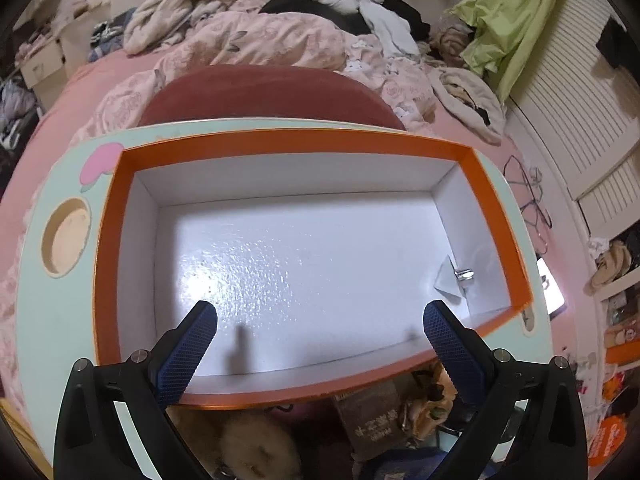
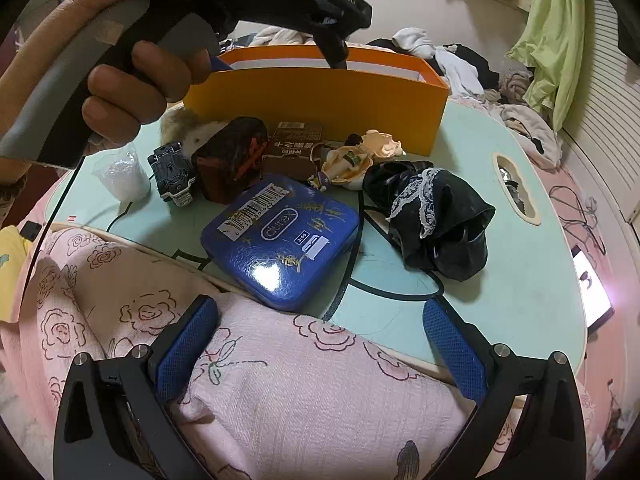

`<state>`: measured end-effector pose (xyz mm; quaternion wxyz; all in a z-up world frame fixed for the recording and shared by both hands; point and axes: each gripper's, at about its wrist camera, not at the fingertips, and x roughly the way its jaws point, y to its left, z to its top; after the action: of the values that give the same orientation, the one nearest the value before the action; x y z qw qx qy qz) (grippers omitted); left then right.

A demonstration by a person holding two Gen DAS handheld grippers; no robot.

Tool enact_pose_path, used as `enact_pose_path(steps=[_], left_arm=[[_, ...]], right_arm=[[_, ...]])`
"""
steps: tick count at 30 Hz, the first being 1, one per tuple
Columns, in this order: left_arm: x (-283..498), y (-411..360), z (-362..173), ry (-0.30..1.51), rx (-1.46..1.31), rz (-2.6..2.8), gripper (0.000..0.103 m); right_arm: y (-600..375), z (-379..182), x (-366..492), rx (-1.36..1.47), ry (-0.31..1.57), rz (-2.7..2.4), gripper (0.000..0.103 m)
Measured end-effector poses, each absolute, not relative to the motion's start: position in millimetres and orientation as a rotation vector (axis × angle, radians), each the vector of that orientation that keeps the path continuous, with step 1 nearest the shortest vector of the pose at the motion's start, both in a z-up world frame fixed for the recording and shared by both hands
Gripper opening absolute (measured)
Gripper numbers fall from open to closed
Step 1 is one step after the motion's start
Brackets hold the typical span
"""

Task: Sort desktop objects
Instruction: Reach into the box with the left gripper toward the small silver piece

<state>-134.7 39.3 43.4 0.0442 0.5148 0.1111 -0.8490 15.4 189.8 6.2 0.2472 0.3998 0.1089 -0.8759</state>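
Left gripper [image 1: 320, 336] hangs over the orange box [image 1: 496, 216], jaws spread wide, nothing between them. It looks down into the box, which fits a drop-off pose since the box is the likely sorting bin. Box interior is white and almost bare: only a small shiny metal piece on a scrap of white paper [image 1: 454, 280] near its right wall, can't tell what it is at this size. The box sits at the far edge of the mint-green table [image 2: 520, 280], its long side facing the clutter, so items only need a short carry.

Right gripper [image 2: 320, 336] waits low at the near edge of the table, over the pink rose-print blanket [image 2: 300, 400], jaws also wide apart and empty, aimed at the pile. Probably lining up a pick.

Unsorted things lie in a cluster just in front of the box:
- blue tin [image 2: 280, 240], nearest the right gripper, overhanging the near table edge
- black lace cloth [image 2: 436, 216], right of the tin
- small doll figure [image 2: 360, 156]
- brown packet [image 2: 296, 148] against the box wall
- dark red-brown block [image 2: 232, 156]
- grey toy car [image 2: 172, 172]
- clear plastic bag [image 2: 120, 176] at the left edge

The tin is likely the next pick: closest, flat, clear of the rest.
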Motion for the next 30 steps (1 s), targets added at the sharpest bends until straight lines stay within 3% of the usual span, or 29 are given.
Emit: enact_pose_path(steps=[4,9,11,14,18,21,22,23,24,30], left_arm=[[-142.9,38.3,46.4,0.438,1.656,-2.64,0.101],[-160.8,46.4,52.8,0.673,1.844,-2.706,0.074],[-167.8,56.4,49.1,0.672,1.925,-2.695,0.059],[-180.2,72.8,37.9,0.666,2.046,-2.643,0.046],[-190.2,87.2,31.4,0.748,2.096,-2.659,0.046],[-195.6,95.3,18.0,0.679,2.154,-2.61,0.042],[-195.4,95.1,14.4,0.675,2.147,-2.611,0.032],[-194.9,95.1,13.1,0.627,2.141,-2.61,0.013],[-195.5,95.5,11.9,0.563,2.132,-2.602,0.005],[-188.2,80.3,16.7,0.574,2.098,-2.665,0.004]], right_arm=[[190.1,5.1,14.4,1.09,0.298,-2.389,0.102],[190.3,5.3,14.9,1.089,0.298,-2.388,0.102],[190.2,5.4,13.9,1.088,0.298,-2.388,0.102],[190.1,5.6,14.5,1.088,0.298,-2.388,0.102],[190.3,4.5,13.5,1.088,0.298,-2.389,0.102],[190.3,4.9,14.2,1.088,0.297,-2.389,0.102],[190.2,5.6,15.1,1.088,0.297,-2.388,0.102],[190.1,5.4,15.0,1.088,0.297,-2.388,0.102],[190.2,5.4,15.0,1.091,0.294,-2.387,0.102],[189.1,4.9,8.1,1.089,0.297,-2.387,0.102]])
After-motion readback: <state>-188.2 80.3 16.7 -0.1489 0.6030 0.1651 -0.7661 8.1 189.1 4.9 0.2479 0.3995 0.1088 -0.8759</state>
